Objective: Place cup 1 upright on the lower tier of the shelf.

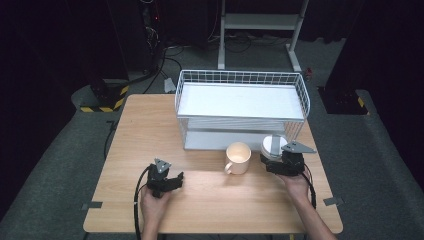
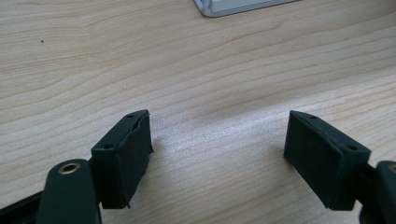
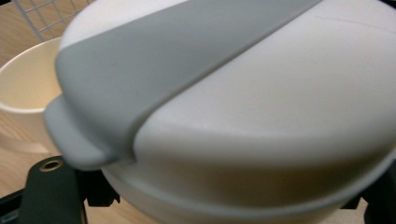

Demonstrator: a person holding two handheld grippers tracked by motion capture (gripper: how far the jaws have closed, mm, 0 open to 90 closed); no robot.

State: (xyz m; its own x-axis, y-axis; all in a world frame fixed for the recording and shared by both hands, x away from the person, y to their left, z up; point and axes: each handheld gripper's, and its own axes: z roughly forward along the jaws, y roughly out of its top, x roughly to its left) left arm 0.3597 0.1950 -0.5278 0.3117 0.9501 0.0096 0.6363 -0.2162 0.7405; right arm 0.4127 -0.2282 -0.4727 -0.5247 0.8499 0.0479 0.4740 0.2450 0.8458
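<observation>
1. The right gripper (image 1: 274, 161) has its fingers closed around a white lidded container (image 1: 273, 145), holding it by its lower body; in the right gripper view the container (image 3: 261, 107) sits right in front of the camera, with a grey band and tab running across its lid.
2. The container stands at the right front of the counter (image 1: 150, 130), just before the front right corner of the wire rack (image 1: 242, 107).
3. A cream mug (image 1: 238, 157) stands just left of the container, close beside it, with its handle turned toward the front left. In the right gripper view the mug (image 3: 23, 102) shows behind the container's left edge; whether the two touch cannot be told.
4. The left gripper (image 1: 176, 180) rests low over the counter at front left, well apart from the mug and the container. Its fingers (image 2: 123, 158) are spread wide with nothing but bare wood (image 2: 210, 93) between them.
5. The wire rack has a white shelf on top and a lower tray beneath; a corner of that tray (image 2: 243, 5) shows at the top edge of the left gripper view.
6. Between the left gripper and the mug lies open counter.
</observation>
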